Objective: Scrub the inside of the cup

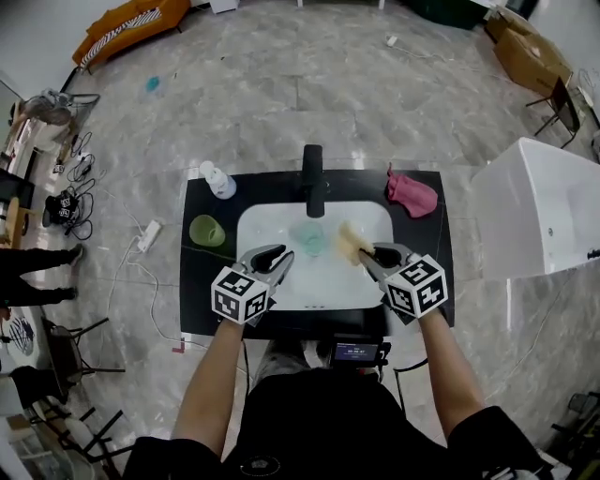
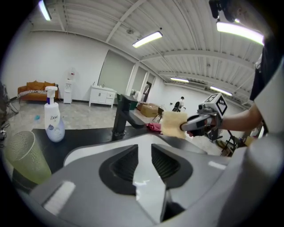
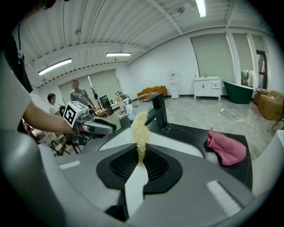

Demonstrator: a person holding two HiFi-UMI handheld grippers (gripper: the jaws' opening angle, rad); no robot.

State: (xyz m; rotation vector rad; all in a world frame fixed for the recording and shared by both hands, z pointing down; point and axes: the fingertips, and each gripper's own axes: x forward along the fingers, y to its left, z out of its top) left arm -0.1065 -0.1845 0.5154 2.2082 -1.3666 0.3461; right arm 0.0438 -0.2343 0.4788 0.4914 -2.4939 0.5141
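Left gripper [image 2: 144, 149] near Dove bottle [image 2: 53, 120]

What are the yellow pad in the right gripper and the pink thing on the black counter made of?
Yellow pad: probably a coarse, fibrous sponge or loofah; its surface is grainy and matte. Pink thing: apparently soft cloth, matte; it lies crumpled in folds.

I see a big showroom-like hall — marble floor [image 1: 375, 103], basin counter [image 1: 211, 272] standing alone, white bathtub [image 1: 553, 216] at 3 o'clock, sofa [image 1: 131, 23] at 11.
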